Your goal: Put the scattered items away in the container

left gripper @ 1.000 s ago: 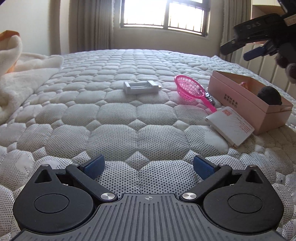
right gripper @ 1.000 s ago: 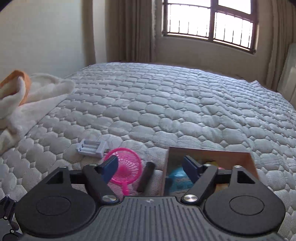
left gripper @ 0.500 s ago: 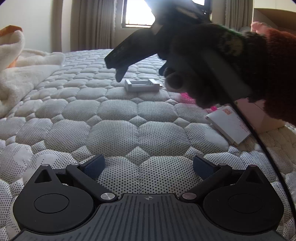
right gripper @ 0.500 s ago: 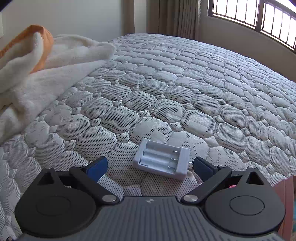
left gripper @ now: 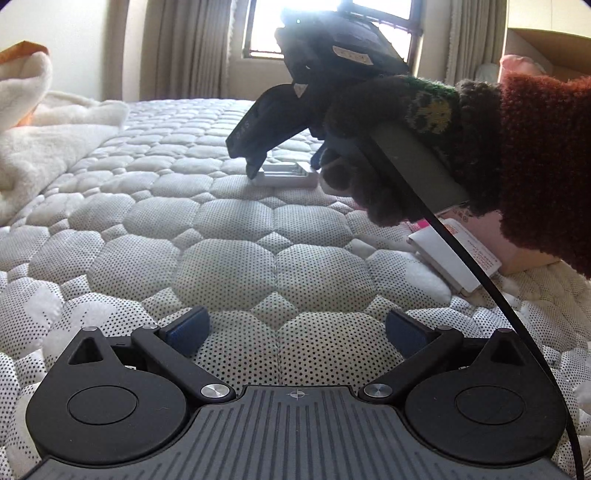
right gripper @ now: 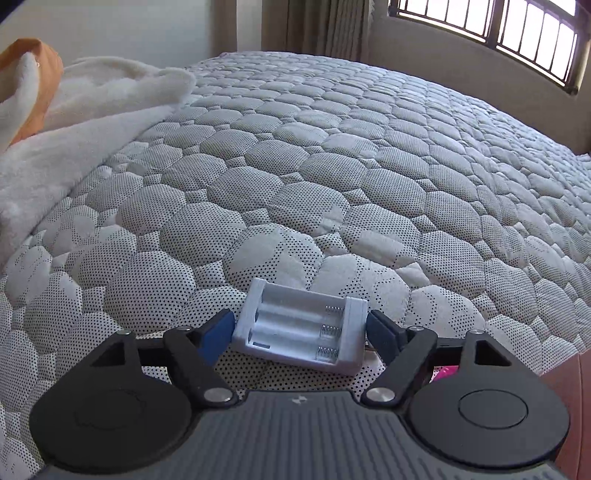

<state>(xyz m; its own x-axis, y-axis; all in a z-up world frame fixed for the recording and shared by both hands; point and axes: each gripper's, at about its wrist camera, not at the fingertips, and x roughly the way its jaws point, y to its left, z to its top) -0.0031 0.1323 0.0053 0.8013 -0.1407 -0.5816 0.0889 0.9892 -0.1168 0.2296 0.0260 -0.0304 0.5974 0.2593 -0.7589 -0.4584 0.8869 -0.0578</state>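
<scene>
Quilted grey bed mattress (right gripper: 332,177) fills both views, a white fleece blanket (right gripper: 74,122) bunched at its left edge. On it lies the white plastic battery holder (right gripper: 301,330), bracketed by the right tongs (right gripper: 301,332), whose blue pads sit just beside its ends, still spread. Left tongs (left gripper: 295,328) rest spread wide. Beside a white card (left gripper: 454,254), the pink cardboard box (left gripper: 517,243) is mostly hidden.

Bed: quilted grey mattress (right gripper: 332,155)
Window: barred (right gripper: 517,33), bright daylight
Curtains: beige (left gripper: 177,48)
Blanket: white fleece (right gripper: 74,122), left
</scene>
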